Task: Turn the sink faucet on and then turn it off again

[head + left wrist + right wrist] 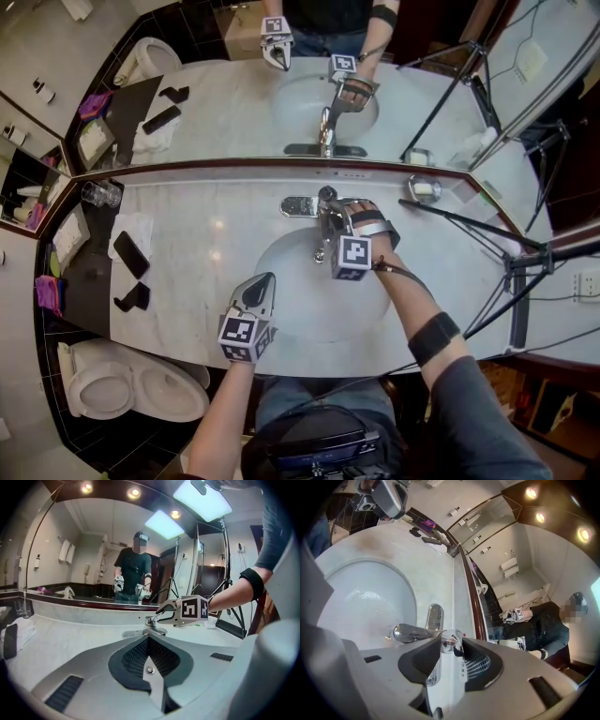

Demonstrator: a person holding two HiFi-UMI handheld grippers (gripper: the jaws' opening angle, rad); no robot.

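Note:
A chrome faucet (324, 230) stands behind the white basin (281, 272) set in a marble counter. My right gripper (331, 208) reaches over the faucet from the right, and in the right gripper view (451, 642) its dark pads sit on both sides of the faucet handle (448, 640), touching it. The spout (410, 633) points out over the bowl, and I see no stream of water. My left gripper (261, 285) hovers over the near rim of the basin, shut and empty, pointing toward the faucet (153, 629). In the left gripper view its tips (148, 638) are together.
Two dark phones (130, 253) (133, 296) and a white cloth (131, 228) lie on the counter's left, near a glass (100, 194). A soap dish (424, 189) sits at the right by a tripod (514, 267). The mirror (309, 84) backs the counter; a toilet (131, 380) is lower left.

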